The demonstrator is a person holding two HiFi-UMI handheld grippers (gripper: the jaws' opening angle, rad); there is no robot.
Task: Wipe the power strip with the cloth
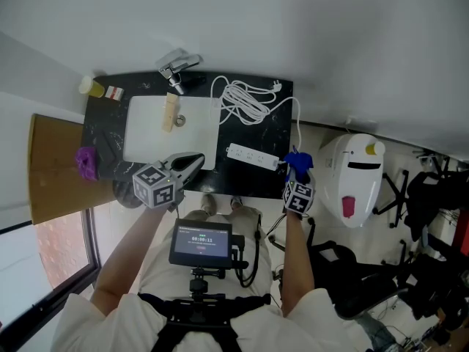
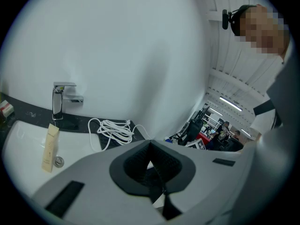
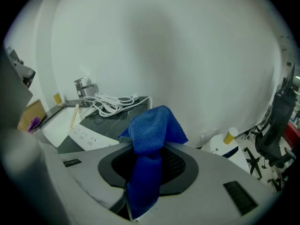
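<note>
As the right gripper [image 3: 149, 150] clamps the cloth [image 3: 152, 130], its nubby blue weave bunches.

Power strip [image 1: 253, 155]: 1, near countertop front edge.
Cloth [image 1: 298, 160]: 1, blue.
Coiled cable [image 1: 245, 101]: 1, back right corner.
Faucet [image 1: 178, 66]: 1, back edge.
Sink [image 1: 146, 134]: 1.
Bottle [image 1: 91, 86]: 1, back left corner.
Purple object [image 1: 86, 163]: 1.

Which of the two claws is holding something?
The right claw: a blue cloth is pinched between its jaws. The left claw is shut with nothing in it.
</note>
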